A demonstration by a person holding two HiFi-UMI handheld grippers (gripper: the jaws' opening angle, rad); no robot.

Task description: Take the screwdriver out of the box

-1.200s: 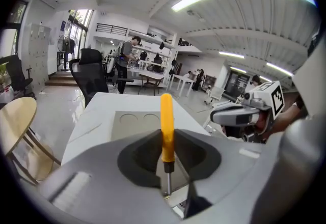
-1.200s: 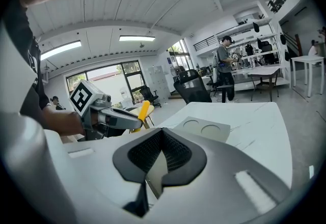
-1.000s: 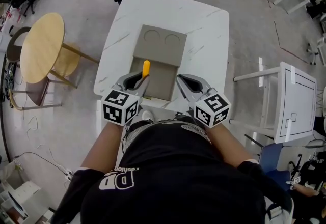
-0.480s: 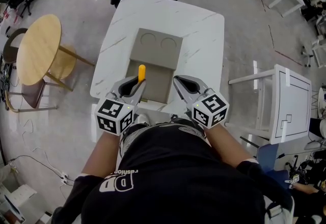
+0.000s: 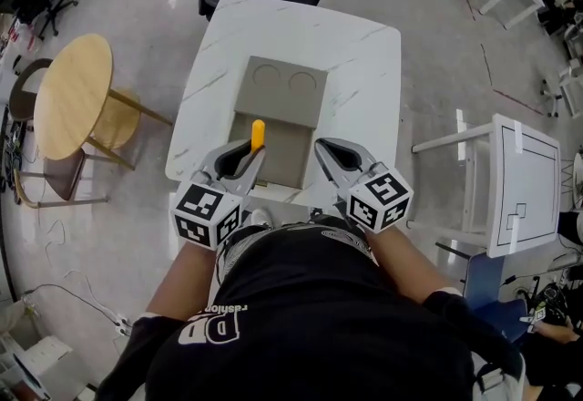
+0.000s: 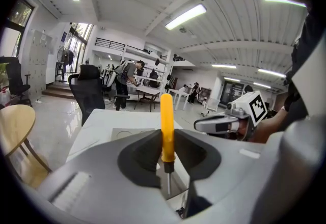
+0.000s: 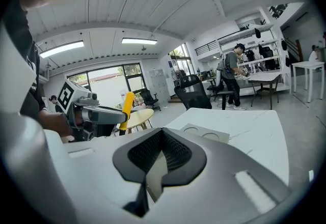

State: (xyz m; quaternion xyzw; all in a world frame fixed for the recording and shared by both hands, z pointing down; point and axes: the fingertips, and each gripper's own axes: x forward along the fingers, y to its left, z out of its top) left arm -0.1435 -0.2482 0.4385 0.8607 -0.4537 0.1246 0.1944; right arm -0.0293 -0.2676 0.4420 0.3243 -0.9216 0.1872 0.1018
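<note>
Compared with a second ago, the left claw (image 5: 240, 156) is sitting a little closer to the person, pinching the screwdriver (image 5: 258, 132) at the base of its yellow handle. It is holding the handle upward, with the shaft hanging over the near end of the open box (image 5: 284, 98). Beside it the right claw (image 5: 330, 153) is waiting, pressed together on nothing. The lift is looking nearly finished to me. Doing it well is coming down to keeping the tool upright, raising it until the tip is clearing the cardboard rim, then carrying it sideways over bare worktop (image 5: 369, 53).
</note>
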